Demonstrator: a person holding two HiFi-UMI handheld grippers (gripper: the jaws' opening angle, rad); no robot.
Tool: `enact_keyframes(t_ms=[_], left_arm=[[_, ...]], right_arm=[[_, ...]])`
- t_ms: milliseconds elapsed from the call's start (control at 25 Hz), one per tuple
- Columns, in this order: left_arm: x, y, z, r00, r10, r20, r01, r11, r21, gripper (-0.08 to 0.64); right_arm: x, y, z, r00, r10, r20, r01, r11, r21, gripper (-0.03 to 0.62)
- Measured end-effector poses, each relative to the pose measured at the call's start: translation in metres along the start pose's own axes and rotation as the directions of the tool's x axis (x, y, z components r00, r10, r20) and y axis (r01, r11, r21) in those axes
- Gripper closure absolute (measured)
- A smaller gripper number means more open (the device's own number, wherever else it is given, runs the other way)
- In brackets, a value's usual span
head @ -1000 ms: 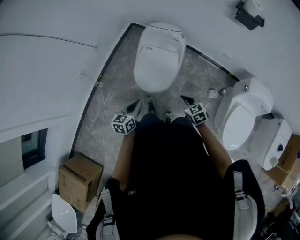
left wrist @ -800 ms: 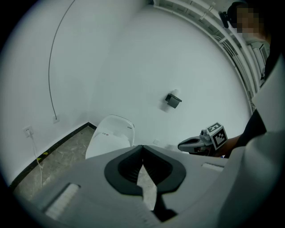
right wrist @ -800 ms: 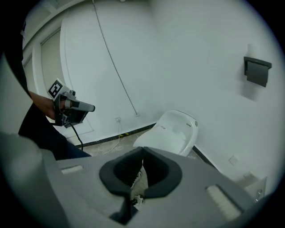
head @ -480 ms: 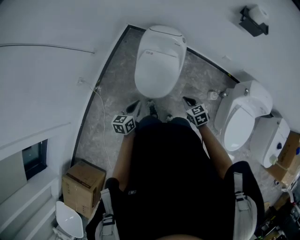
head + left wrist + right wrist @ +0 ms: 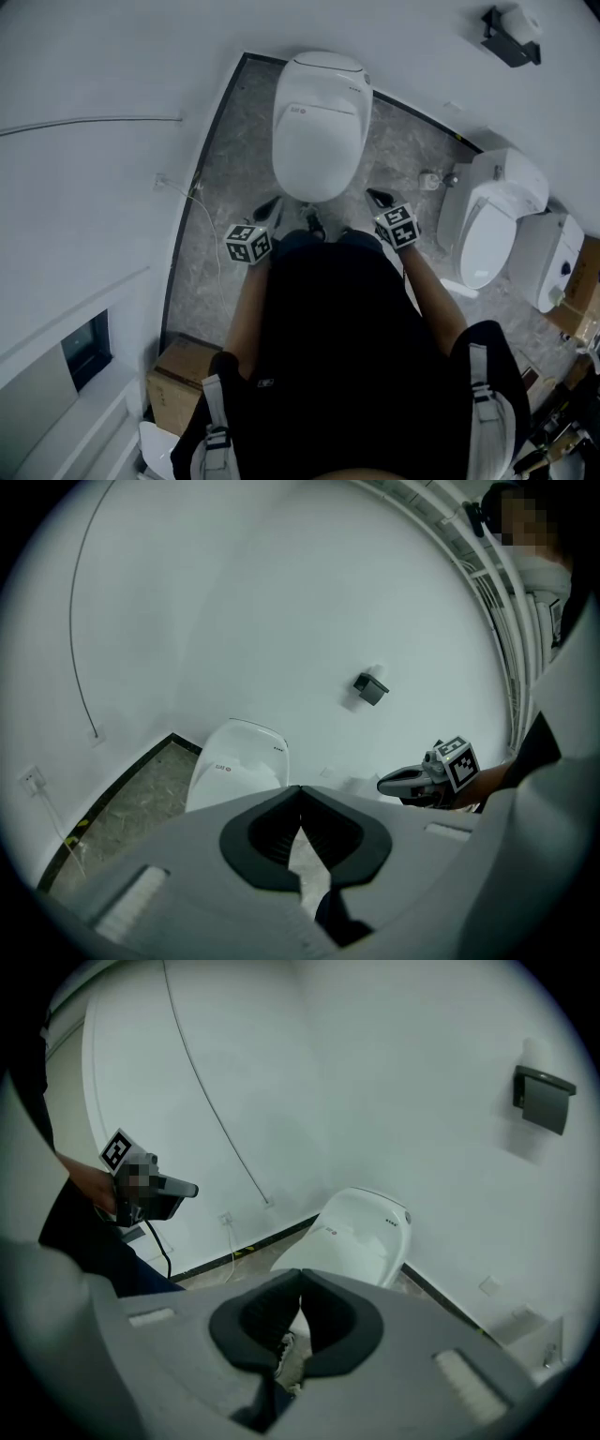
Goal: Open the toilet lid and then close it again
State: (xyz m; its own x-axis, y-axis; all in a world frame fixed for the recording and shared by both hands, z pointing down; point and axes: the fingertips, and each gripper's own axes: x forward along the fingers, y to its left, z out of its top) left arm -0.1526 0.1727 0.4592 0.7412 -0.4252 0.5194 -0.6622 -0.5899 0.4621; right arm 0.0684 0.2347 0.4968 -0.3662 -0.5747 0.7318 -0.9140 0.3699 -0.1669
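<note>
Tally from above: it's pairs nearly all the way.

Two toilets, one dead centre [image 5: 319,122] and one off to the right [image 5: 489,225]. Two grippers in play, the left gripper [image 5: 272,207] and the right gripper [image 5: 376,198], with one marker cube apiece, so two cubes [image 5: 248,244] [image 5: 397,227]. Two cardboard boxes, one low on the left [image 5: 180,382] and one at the right edge [image 5: 587,292]. Up on the wall, a single black paper holder [image 5: 511,44] carrying a single roll [image 5: 526,22].

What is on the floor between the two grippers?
The person's shoes, just in front of the toilet. The head view shows them.
</note>
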Motion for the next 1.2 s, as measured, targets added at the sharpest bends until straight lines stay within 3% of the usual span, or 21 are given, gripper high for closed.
enact_keyframes(t_ms=[320,800,1040,1200], left_arm=[[0.01,0.032,0.008,0.997,-0.062,-0.037,0.063,0.998,0.016,0.551],[0.005,0.067,0.001,0.996,-0.076,-0.056,0.075,0.997,-0.024,0.551],[0.012,0.073,-0.007,0.996,-0.061,-0.063,0.058,0.997,-0.04,0.549],[0.017,0.075,0.003,0.997,-0.077,0.004,0.077,0.992,-0.099,0.549]], right_arm=[[0.019,0.01,0.005,0.999,-0.041,-0.023,0.042,0.998,0.035,0.591],[0.042,0.004,0.028,0.996,-0.088,0.0,0.088,0.996,0.013,0.591],[0.052,0.004,0.018,0.998,-0.061,-0.035,0.062,0.998,0.019,0.591],[0.062,0.003,0.012,0.997,-0.028,-0.079,0.029,0.999,0.021,0.591]])
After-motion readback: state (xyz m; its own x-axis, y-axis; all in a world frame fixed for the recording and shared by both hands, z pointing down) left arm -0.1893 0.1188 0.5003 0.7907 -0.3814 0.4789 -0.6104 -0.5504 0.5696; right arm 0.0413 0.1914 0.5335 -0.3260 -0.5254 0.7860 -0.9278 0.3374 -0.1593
